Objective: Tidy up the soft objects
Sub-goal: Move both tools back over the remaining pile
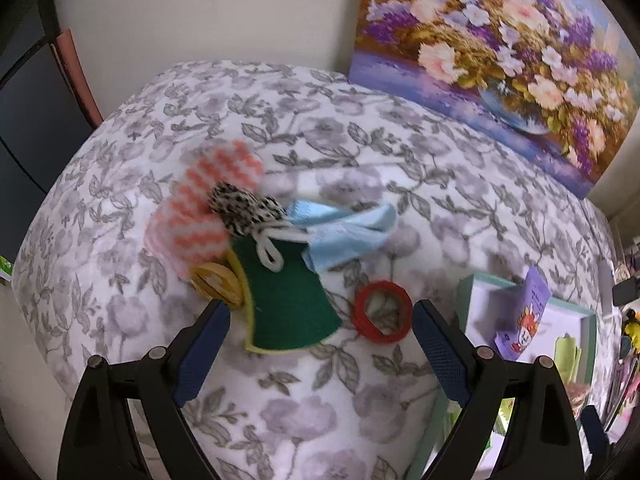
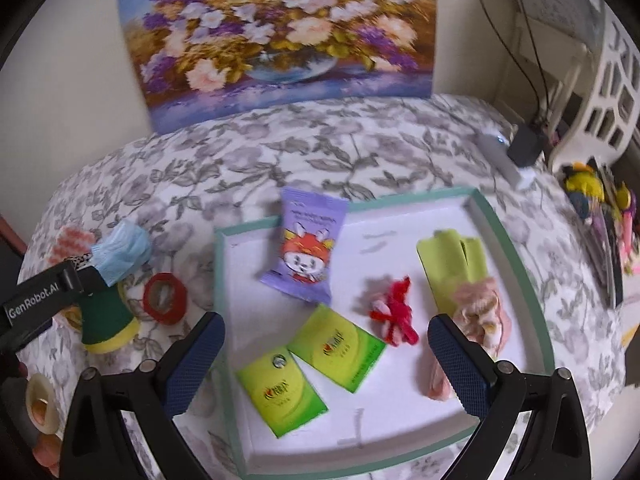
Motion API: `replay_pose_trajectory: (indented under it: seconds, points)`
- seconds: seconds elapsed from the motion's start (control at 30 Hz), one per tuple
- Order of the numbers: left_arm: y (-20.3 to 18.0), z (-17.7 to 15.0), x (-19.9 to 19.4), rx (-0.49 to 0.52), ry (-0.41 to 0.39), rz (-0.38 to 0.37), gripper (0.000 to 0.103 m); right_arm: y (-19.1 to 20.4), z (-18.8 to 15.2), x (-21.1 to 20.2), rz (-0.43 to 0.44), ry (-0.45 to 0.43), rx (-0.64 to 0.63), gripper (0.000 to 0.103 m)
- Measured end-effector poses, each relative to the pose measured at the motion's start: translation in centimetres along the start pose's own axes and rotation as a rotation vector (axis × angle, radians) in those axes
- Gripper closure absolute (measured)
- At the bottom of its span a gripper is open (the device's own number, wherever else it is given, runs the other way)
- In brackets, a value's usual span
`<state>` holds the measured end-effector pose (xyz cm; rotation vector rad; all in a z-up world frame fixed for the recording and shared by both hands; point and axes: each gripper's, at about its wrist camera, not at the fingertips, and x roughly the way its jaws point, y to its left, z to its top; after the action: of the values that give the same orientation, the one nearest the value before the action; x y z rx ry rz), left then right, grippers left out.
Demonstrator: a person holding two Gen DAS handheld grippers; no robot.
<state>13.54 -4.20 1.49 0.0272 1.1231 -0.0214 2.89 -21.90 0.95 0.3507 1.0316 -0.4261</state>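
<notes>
My left gripper point(image 1: 320, 316) is open above a pile on the floral blanket: a green-and-yellow sponge point(image 1: 286, 300), a red tape ring point(image 1: 382, 312), a yellow ring point(image 1: 218, 280), a blue face mask point(image 1: 344, 232), a spotted scrunchie point(image 1: 244, 208) and an orange-striped cloth point(image 1: 204, 212). My right gripper point(image 2: 326, 332) is open over a white tray point(image 2: 516, 248) with a teal rim. In the tray lie a purple packet point(image 2: 306, 248), two green tissue packs point(image 2: 336, 348), a red-and-white yarn bow point(image 2: 394, 312), a pink scrunchie point(image 2: 480, 308) and a folded lime cloth point(image 2: 452, 264).
A flower painting point(image 2: 280, 28) leans on the wall behind the blanket. A white openwork basket point(image 2: 600, 84) and cables stand at the far right. Beside them lie colourful toys point(image 2: 588, 188). A roll of clear tape point(image 2: 40, 404) is at the lower left. The left gripper's body point(image 2: 40, 296) shows there too.
</notes>
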Motion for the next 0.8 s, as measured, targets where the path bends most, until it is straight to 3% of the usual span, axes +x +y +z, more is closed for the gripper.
replay_pose_trajectory:
  seconds: [0.23,0.37,0.67,0.8]
  points:
    - [2.3,1.3,-0.8,0.003,-0.042,0.022,0.01,3.1,1.3,-0.9,-0.018,-0.044,-0.069,0.0]
    - [4.1,2.0,-0.9,-0.014,-0.051,0.035,0.01,5.1,1.8,-0.9,0.016,-0.054,-0.079,0.0]
    - [9.0,3.1,-0.1,-0.124,-0.023,0.041,0.01,10.1,1.9,0.6,0.097,-0.047,-0.115,0.0]
    - [10.6,3.2,0.7,-0.166,0.001,0.063,0.01,11.7,1.7,1.5,0.091,-0.034,-0.13,0.0]
